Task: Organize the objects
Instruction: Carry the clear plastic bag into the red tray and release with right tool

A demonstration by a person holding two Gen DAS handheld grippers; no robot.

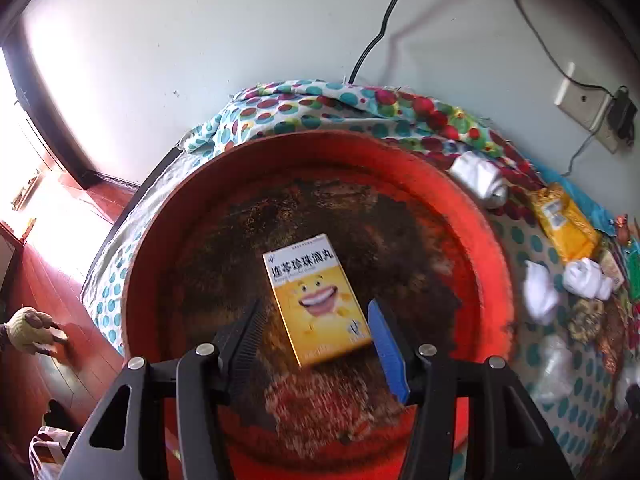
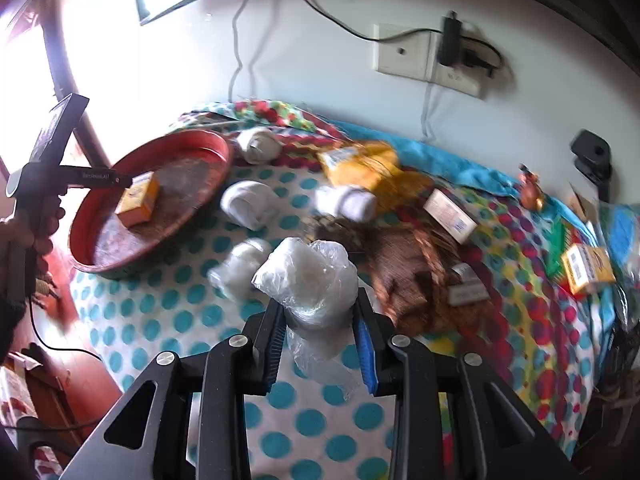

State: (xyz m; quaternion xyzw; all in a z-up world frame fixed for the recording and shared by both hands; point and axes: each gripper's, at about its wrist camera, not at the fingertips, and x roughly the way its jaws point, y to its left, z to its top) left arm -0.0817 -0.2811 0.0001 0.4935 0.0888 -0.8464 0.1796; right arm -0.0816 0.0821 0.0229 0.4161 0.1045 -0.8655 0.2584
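A red tray (image 2: pixel 100 248) sits at nine o'clock on the polka-dot cloth (image 2: pixel 160 312) of the table, a yellow medicine box (image 1: pixel 318 300) lying flat on its worn floor. Above it hangs the left gripper (image 1: pixel 316 340), its fingers (image 1: pixel 386 344) at a middling spread, one on each side of the box's near end; the pads do not appear to press on it, so the box looks set down rather than held. At six o'clock in the right wrist view, the right gripper (image 2: pixel 320 344) has its fingers clamped on a crumpled clear plastic bag (image 2: pixel 310 280), lifted clear of the cloth. White rolled bundles (image 2: pixel 250 202), a yellow packet (image 2: pixel 360 164) and small cartons (image 2: pixel 450 210) lie scattered from twelve to three o'clock.

The bag appears bound for the tray. Doing it well probably means carrying it high over the bundles, waiting until the left gripper clears the rim, and letting go low over bare tray floor beside the box, since thin plastic can cling to the pads.
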